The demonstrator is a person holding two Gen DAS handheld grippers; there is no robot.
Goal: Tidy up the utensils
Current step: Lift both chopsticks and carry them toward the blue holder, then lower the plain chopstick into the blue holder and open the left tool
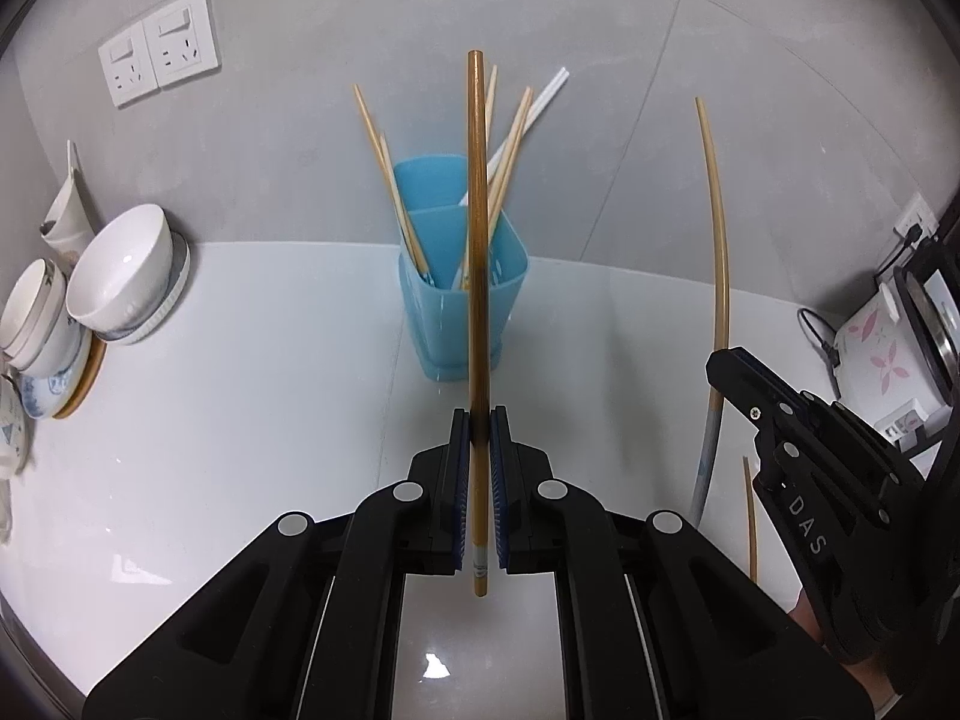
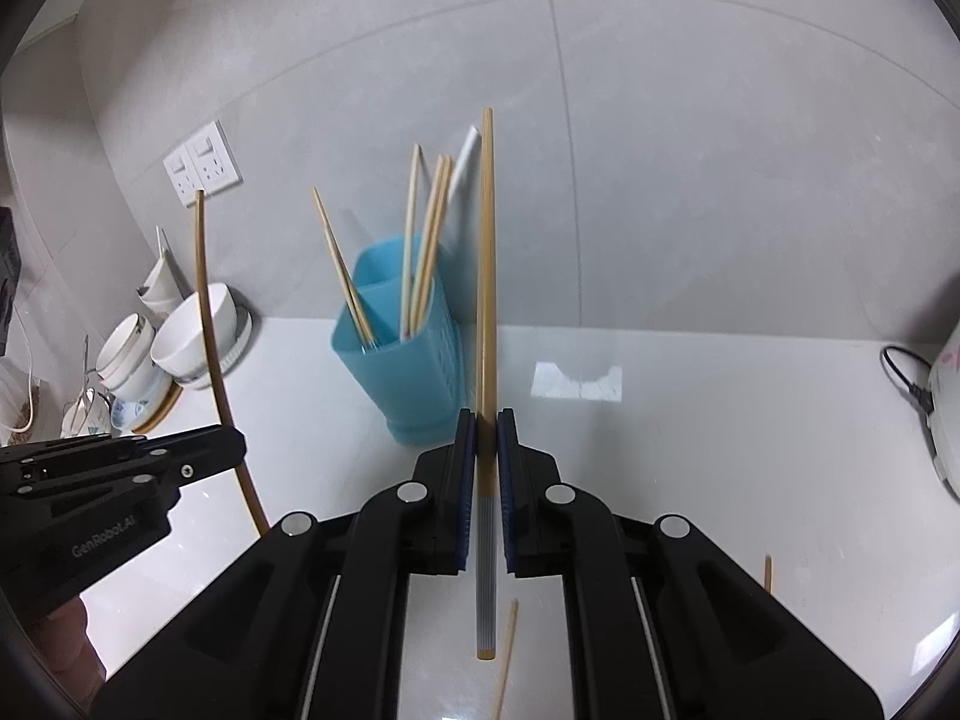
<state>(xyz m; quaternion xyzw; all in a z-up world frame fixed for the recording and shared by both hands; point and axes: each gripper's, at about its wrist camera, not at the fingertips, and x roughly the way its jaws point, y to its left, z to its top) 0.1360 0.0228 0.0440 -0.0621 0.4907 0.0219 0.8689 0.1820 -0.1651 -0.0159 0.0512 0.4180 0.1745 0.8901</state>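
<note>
Nearest you, your left tongs [image 1: 479, 420] are clamping a brown chopstick [image 1: 477, 228] near its lower end, the stick standing almost upright between the blue pads. Your right tongs [image 2: 486, 420] are gripping a second chopstick [image 2: 486, 276] the same way, its grey ribbed end hanging below the pads. Two loose chopsticks [image 2: 504, 660] are lying on the white bench [image 2: 690, 450] beneath the right tongs. Beyond both tongs, the blue holder [image 1: 462, 294] is standing on the bench against the grey wall, well apart from either held stick, and is carrying several pale chopsticks [image 1: 390, 180] leaning in its compartments. Further left, bowls [image 1: 120, 276] are sitting stacked by the wall below two sockets [image 1: 159, 54]. At far right, a white cooker [image 1: 882, 348] is sitting plugged in.
</note>
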